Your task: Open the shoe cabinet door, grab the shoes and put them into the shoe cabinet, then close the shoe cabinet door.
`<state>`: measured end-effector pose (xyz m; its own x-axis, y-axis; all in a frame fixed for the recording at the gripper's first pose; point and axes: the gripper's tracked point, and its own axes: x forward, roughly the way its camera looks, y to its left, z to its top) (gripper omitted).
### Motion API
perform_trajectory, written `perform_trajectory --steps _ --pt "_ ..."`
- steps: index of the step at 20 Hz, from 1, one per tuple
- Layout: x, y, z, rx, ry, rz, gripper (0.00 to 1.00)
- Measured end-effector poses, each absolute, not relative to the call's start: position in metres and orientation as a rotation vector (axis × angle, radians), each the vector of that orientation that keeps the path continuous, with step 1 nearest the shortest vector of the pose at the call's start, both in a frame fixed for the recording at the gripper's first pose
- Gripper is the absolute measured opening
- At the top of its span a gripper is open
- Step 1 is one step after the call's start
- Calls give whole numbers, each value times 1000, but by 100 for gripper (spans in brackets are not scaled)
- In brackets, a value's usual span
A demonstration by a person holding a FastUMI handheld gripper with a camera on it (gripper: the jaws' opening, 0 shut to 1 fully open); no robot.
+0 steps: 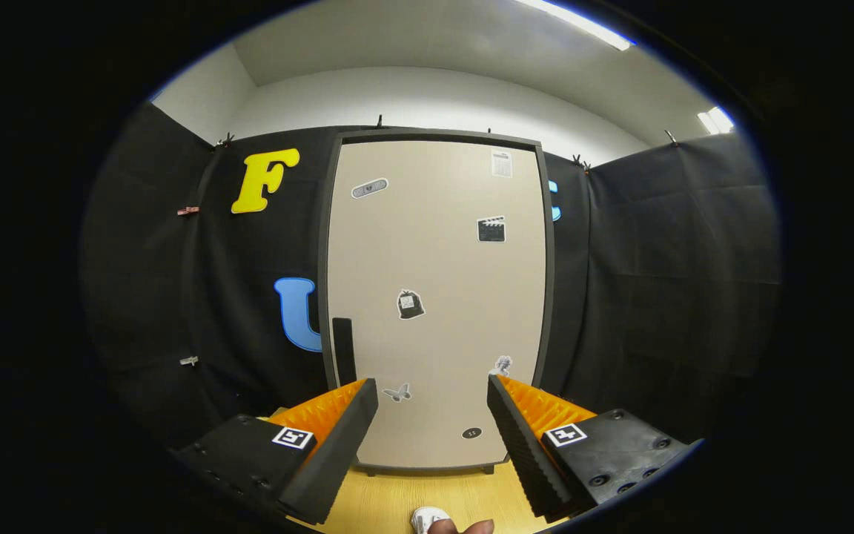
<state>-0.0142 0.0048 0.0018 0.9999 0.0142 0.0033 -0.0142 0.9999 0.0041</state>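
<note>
cabinet: tall beige shoe cabinet [434, 297] with dark frame, door closed, small stickers scattered on its front, standing upright on the light wooden floor [427, 497] against the black cloth wall
handle: dark vertical bar handle [343, 348] at the door's lower left edge
shoe: white shoe [427, 517], partly seen, on the floor below the fingers
gripper: hand-held gripper [433, 393] wide open, holding nothing, pointed level at the door's lower part, well short of it

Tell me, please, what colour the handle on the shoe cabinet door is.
Black: the handle stands out on the beige shoe cabinet door in the gripper view; gripper open.
</note>
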Motion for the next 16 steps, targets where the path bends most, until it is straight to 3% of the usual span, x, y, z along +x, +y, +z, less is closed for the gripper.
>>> perform_trajectory --steps 16 --pt "5 42 5 45 -4 55 97"
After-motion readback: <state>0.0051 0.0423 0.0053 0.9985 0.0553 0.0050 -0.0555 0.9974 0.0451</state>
